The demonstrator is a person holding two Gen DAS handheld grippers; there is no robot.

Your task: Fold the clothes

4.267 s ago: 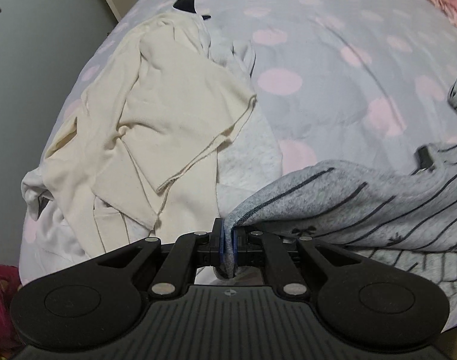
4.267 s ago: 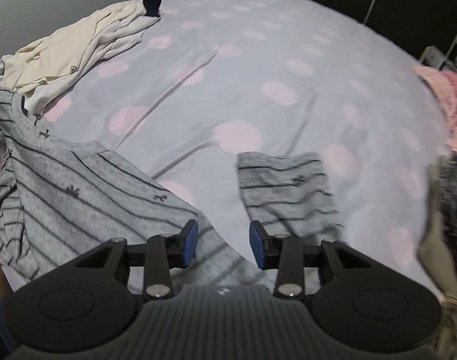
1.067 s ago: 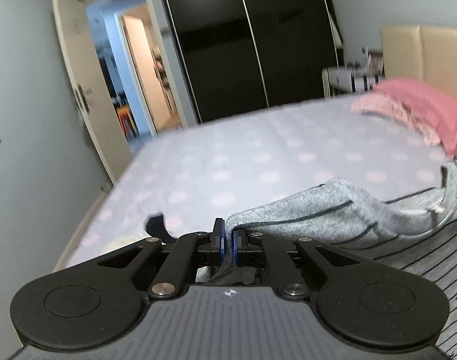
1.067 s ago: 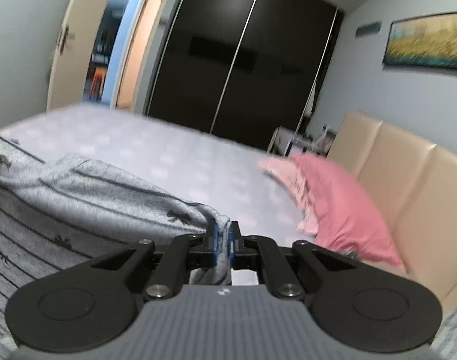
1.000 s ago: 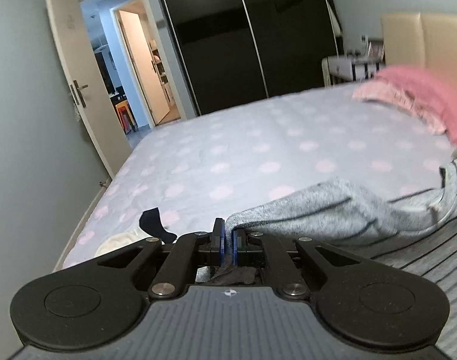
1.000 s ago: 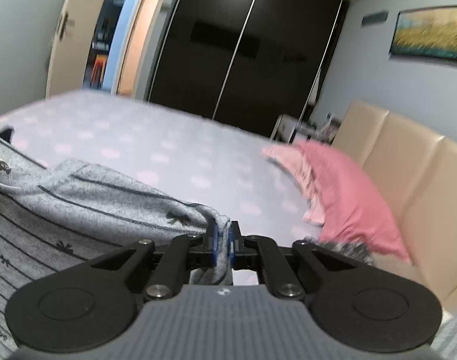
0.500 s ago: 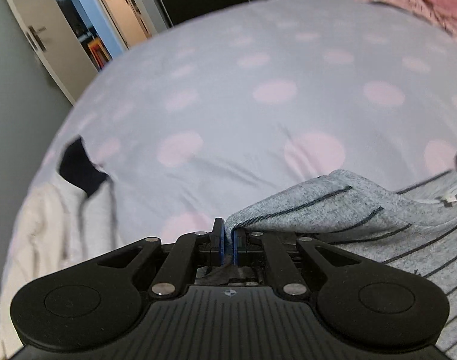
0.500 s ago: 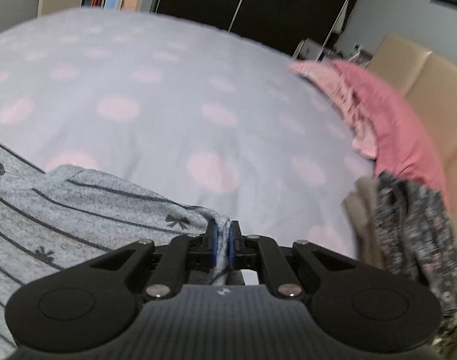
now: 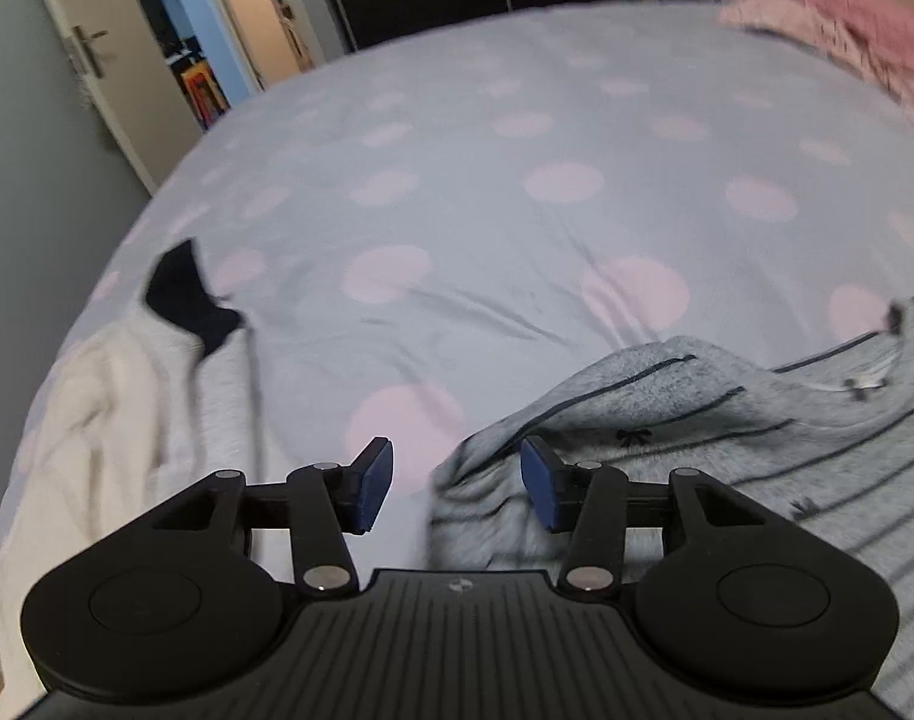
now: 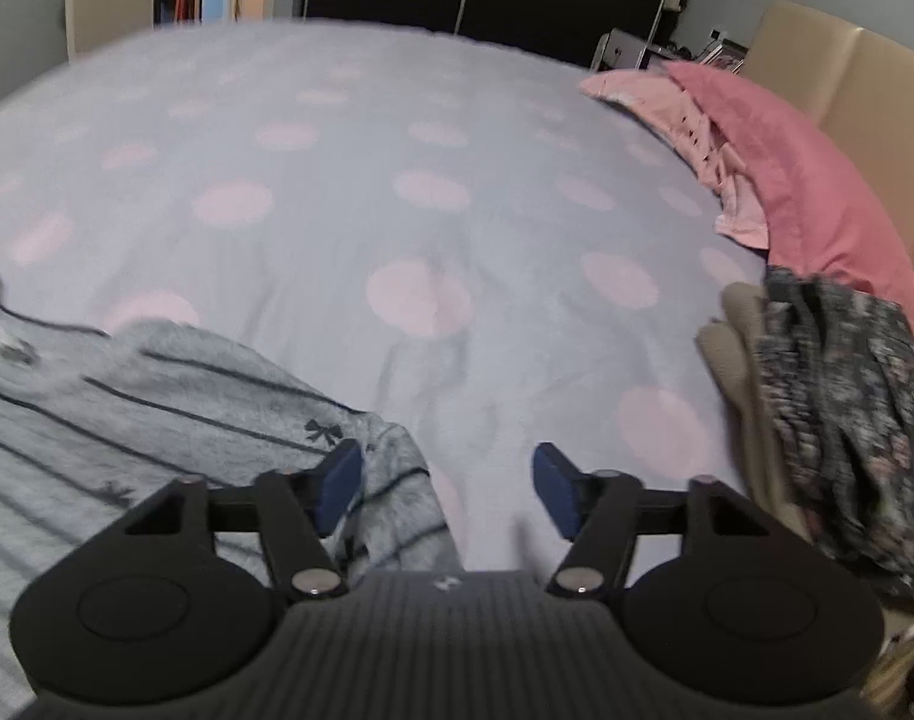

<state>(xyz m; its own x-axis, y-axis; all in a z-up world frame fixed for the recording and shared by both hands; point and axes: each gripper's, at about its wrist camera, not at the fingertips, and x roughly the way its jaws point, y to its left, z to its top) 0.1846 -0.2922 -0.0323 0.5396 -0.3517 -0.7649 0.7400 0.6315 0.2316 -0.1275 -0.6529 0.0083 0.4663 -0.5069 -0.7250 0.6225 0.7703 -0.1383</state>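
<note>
A grey top with thin dark stripes and small bows [image 9: 727, 420] lies on the bed with its near edge bunched. My left gripper [image 9: 454, 483] is open, and a corner of the grey top lies loose between its blue pads. In the right wrist view the same grey top [image 10: 175, 396] lies at lower left. My right gripper [image 10: 445, 489] is open, with the top's other corner lying by its left pad [image 10: 337, 483].
The bed sheet [image 9: 517, 192] is pale lilac with pink dots. A cream garment with a dark piece [image 9: 115, 408] lies at the left edge. Pink pillows [image 10: 787, 162] and a dark floral garment pile [image 10: 841, 408] lie at the right. A door and dark wardrobe stand beyond.
Both grippers have opened and let go of the grey striped top, which has dropped onto the bed. Both cameras have tilted up slightly from half a second ago.
</note>
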